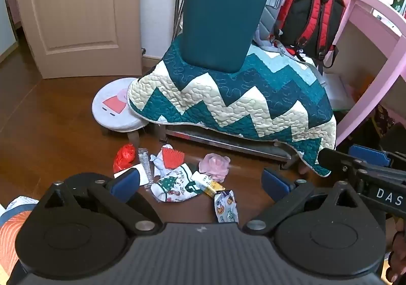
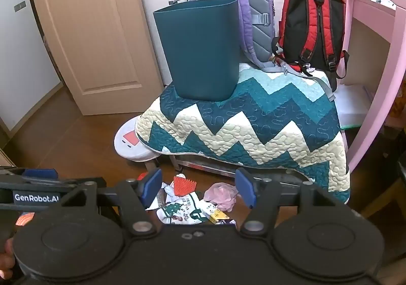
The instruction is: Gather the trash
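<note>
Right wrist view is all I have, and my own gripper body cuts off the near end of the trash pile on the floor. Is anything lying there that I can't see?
Observer: Yes. The left wrist view shows a crumpled blue-and-white snack wrapper at the near end, just beyond the yellow carton.
Operator: What about behind my finger on the picture's left?
Observer: A crumpled red bag lies at the pile's left edge, on the floor near the round stool.
Operator: Is the left gripper carrying anything?
Observer: No. The left gripper is open, with nothing between its pads.
</note>
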Motion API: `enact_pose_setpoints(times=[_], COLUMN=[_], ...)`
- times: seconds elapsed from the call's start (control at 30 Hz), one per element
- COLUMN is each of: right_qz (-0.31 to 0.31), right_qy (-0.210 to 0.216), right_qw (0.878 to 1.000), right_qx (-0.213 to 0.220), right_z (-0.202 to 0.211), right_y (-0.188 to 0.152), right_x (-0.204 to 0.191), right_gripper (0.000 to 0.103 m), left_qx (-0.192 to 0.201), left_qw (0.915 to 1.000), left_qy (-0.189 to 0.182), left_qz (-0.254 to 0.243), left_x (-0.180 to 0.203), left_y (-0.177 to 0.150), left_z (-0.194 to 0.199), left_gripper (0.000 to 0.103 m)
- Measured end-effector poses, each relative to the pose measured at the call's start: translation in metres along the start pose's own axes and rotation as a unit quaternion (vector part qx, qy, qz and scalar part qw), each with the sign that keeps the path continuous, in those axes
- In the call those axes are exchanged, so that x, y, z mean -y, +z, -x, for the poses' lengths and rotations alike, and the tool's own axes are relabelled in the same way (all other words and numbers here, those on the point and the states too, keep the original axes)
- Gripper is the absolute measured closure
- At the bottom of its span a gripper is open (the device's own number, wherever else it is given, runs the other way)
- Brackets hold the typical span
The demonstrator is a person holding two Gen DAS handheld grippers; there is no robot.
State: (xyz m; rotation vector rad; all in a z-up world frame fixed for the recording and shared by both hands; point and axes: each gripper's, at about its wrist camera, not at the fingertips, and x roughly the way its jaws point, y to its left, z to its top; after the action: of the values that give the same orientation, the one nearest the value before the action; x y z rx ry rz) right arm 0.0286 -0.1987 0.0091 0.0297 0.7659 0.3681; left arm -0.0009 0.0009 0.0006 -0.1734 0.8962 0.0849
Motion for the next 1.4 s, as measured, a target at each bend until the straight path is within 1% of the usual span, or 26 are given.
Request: enact_pose_setpoints(times=[0.13,0.2,0.23,0.27,0.33,0.37,0.4,0.5,0.63,0.97,1.4], right_qz=[0.008,0.013,0.020,0.020,0.020,0.020,0.013,0.013,0.013,0.013,0.003], right_qy=[0.000,0.002,-0.008,-0.007,-0.008,-0.009,-0.005,-0.004,-0.005,-0.005,-0.009], right_qw=[1.000,1.000,1.000,1.000,1.000,1.000,1.000,1.000,1.000,1.000,1.000], right_qx=[0.005,0.006,-0.002,0.004,0.006,0.005,0.000,0.001,0.002,0.004,0.008], right_z=[0.001,-0.001,-0.003,-0.001,0.001,0.001,0.001,0.002,0.003,0.004,0.009], right_y=[0.002,-0.002,0.001,0.000,-0.003,-0.006,0.003,0.003,0.002,0.001,0.001], right_x=[0.000,0.003,-0.003,-0.002,-0.005,-0.006,-0.001,-0.002,-0.002,-0.003,-0.001], right_gripper=[0.039,0.039,0.039,0.039,0.039,0.039,0.039,0.039,0.039,0.039,0.039], left_qx=[0.026,0.021,0.022,0.021,0.010,0.012,0.016,0.019,0.016,0.019,0.020], left_qw=[0.9995,0.9997,0.9997,0.9997,0.9999,0.9999,0.9998,0.9998,0.9998,0.9998,0.9997], left_qy=[-0.007,-0.005,0.000,-0.001,0.001,0.001,0.004,0.004,0.003,0.001,-0.011], left_qz=[0.018,0.013,0.008,0.008,0.011,0.011,0.011,0.010,0.010,0.010,0.005], left_x=[-0.005,-0.007,-0.002,-0.003,-0.002,-0.002,0.002,0.003,0.004,0.007,0.012], left_y=[-0.006,-0.012,-0.014,-0.014,-0.005,-0.006,-0.009,-0.012,-0.006,-0.005,-0.004], left_z=[0.009,0.008,0.009,0.010,0.006,0.007,0.007,0.010,0.011,0.015,0.016], left_gripper=[0.001,0.001,0.001,0.001,0.001,0.001,0.001,0.001,0.001,0.001,0.001])
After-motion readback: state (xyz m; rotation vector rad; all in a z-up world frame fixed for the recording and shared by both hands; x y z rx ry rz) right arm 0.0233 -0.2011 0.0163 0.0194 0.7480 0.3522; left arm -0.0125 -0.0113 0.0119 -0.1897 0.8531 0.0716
